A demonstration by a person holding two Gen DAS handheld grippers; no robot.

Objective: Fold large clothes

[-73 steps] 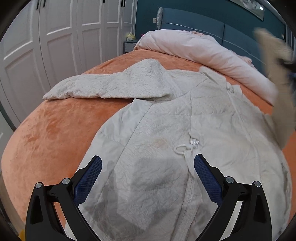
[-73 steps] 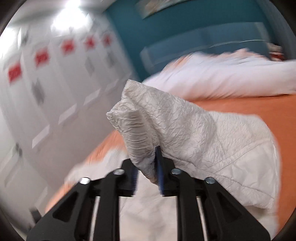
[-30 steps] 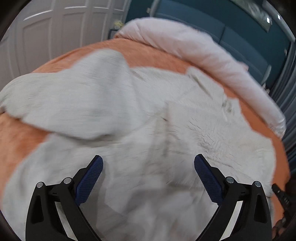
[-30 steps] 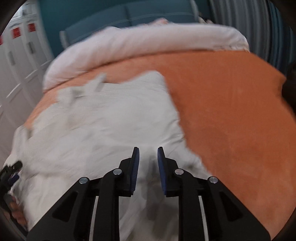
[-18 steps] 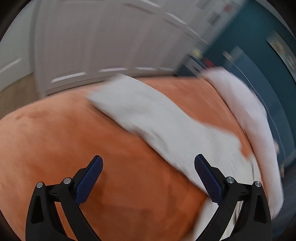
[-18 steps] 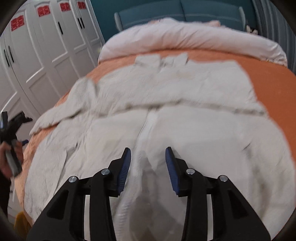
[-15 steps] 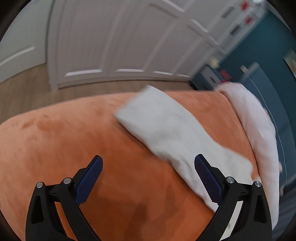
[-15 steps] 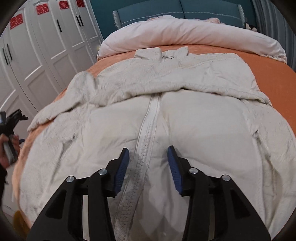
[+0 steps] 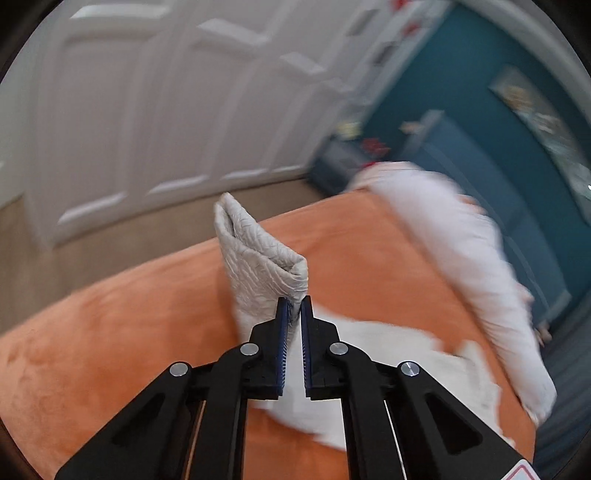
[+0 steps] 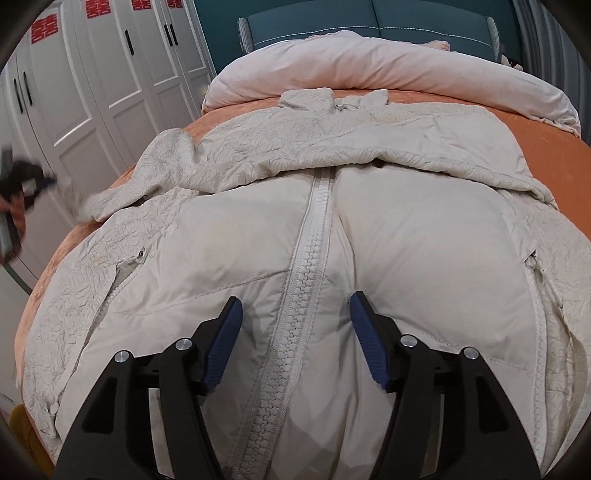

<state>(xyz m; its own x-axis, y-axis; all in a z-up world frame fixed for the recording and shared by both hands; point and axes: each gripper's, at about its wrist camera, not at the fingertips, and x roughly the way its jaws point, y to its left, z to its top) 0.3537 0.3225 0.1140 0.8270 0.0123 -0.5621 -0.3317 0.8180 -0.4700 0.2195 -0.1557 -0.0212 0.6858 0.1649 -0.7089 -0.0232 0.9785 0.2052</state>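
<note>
A large cream padded jacket (image 10: 424, 236) lies front up on the orange bed (image 10: 546, 140), its white zip (image 10: 306, 266) running down the middle. One sleeve is folded across its chest. My left gripper (image 9: 293, 306) is shut on the cuff end of the other sleeve (image 9: 258, 258), lifted off the bed. In the right wrist view that gripper (image 10: 27, 181) shows blurred at the far left, with the sleeve (image 10: 110, 199) trailing from it. My right gripper (image 10: 295, 310) hovers low over the zip, its jaws opening, with nothing pressed between them.
A pale pink duvet (image 10: 369, 62) is heaped at the head of the bed against a teal headboard (image 10: 369, 22). White wardrobe doors (image 10: 92, 74) line the left side, and wooden floor (image 9: 92, 236) lies between them and the bed.
My left gripper has shut on the sleeve's end and raised it off the bed. My right gripper's jaws have spread wider over the zip and it has kept its place.
</note>
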